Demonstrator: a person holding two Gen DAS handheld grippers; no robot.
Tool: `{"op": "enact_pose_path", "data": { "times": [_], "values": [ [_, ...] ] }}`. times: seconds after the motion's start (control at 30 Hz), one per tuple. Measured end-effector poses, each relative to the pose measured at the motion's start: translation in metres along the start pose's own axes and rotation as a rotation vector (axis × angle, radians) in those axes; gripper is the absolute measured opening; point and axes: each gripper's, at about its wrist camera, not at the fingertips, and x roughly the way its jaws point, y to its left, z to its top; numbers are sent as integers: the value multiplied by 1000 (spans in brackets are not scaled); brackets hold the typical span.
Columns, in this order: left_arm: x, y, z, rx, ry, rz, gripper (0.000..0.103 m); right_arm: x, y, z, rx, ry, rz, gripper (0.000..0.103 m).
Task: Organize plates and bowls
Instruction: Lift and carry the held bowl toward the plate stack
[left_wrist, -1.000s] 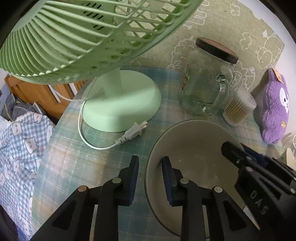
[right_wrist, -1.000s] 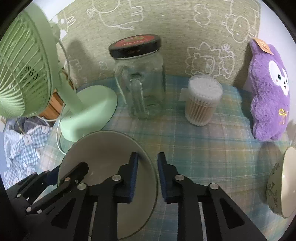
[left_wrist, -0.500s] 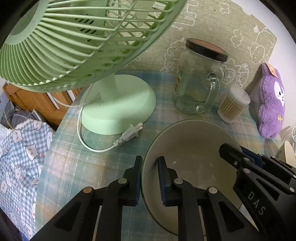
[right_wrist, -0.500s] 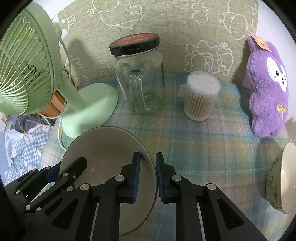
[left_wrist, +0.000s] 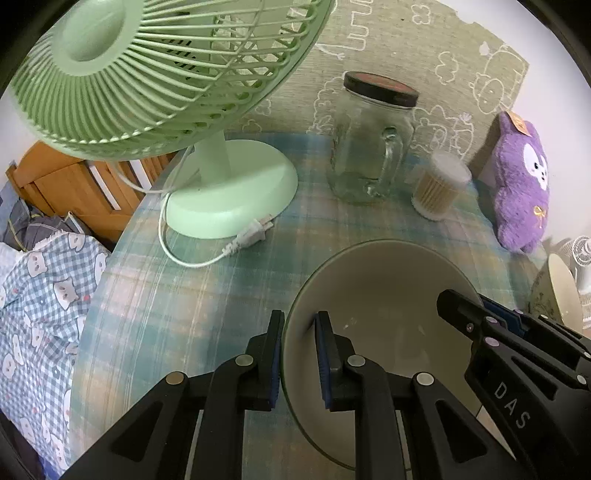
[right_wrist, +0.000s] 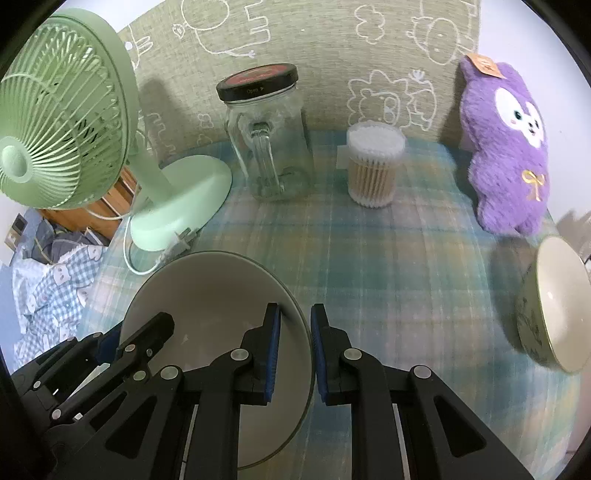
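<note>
You pinch the plate (left_wrist: 376, 332) with both: left gripper (left_wrist: 298, 354) on its left rim, right gripper (right_wrist: 293, 354) on its right; the bowl (right_wrist: 554, 306) sits well right of your right gripper

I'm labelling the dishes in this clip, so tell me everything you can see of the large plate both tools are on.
The plate is large, round and plain off-white with a thin darker edge, glazed like ceramic, shallow and with nothing on it but a few small specks. It sits over the plaid tablecloth, in front of the green fan. The left tool is shut on its left rim and the right tool on its right rim, one finger above and one outside the edge. Whether it rests on the cloth or is lifted cannot be told.
</note>
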Motion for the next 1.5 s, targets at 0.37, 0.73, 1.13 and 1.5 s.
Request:
{"op": "enact_pose_path", "data": {
  "times": [0.37,0.73,1.13,1.5],
  "values": [
    [-43,-3,-18,41,-39,-36,14,-48,3,-25,25,-44,-31,20],
    [-96,3,-31,73,-72,-91,15,-113,20,-50,68,-101,-76,20],
    [-155,13,-57,117,-114,-143,15,-183,44,-87,115,-165,-120,20],
    [-187,35,-96,133,-125,-164,15,-216,72,-132,130,-189,-140,20]
  ]
}}
